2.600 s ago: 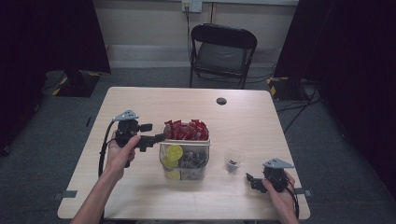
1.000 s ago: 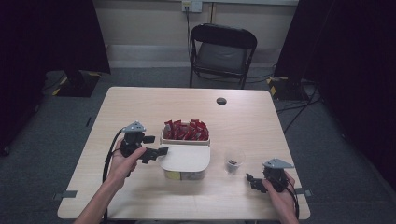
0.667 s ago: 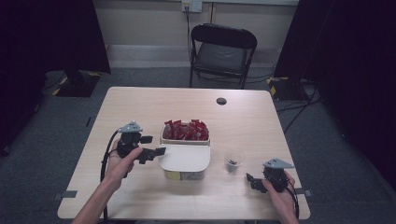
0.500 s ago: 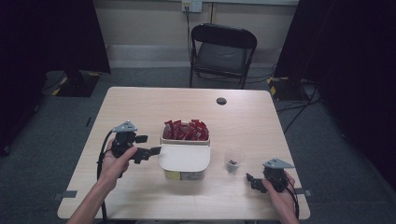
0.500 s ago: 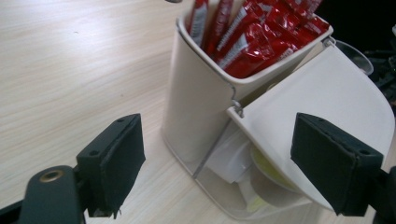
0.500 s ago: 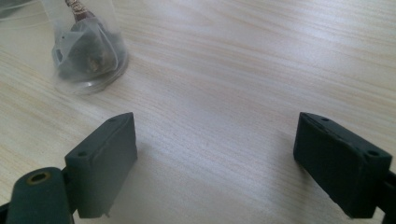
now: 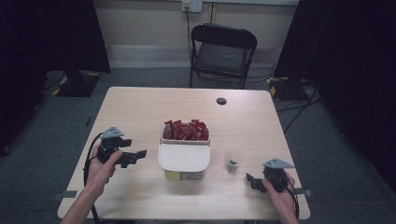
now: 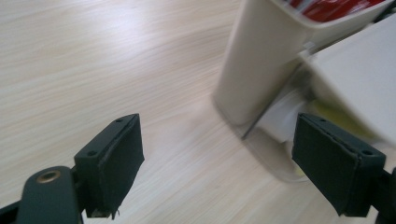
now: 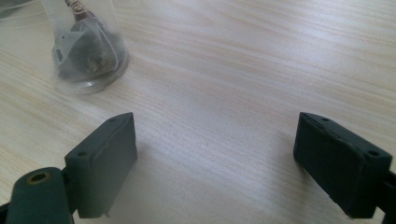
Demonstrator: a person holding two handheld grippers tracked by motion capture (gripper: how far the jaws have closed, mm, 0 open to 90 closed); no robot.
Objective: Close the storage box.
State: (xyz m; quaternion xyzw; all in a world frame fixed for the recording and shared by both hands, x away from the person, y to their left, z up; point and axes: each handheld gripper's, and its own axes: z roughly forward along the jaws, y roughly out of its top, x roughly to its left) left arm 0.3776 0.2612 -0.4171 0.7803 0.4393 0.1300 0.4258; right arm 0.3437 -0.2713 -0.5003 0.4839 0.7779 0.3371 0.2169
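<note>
With the cream lid now lying on the clear container at the table's middle, we judge the covering step to be finishing. Our left gripper sits just left of that container, apart from it; its jaws have just been opening and stand apart with nothing between them, only bare tabletop showing in the left gripper view. In the same view the lid's near corner looks slightly raised over the container's edge, so we cannot tell whether it is fully seated. Behind the container, touching it, stands the cream box of red packets.

Our right gripper rests near the table's front right corner, jaws wide and empty, with the small clear cup holding a dark sachet just ahead of it.

Next, we judge, the lid needs pressing down evenly, or, if it is already seated, the right hand takes up the cup.
</note>
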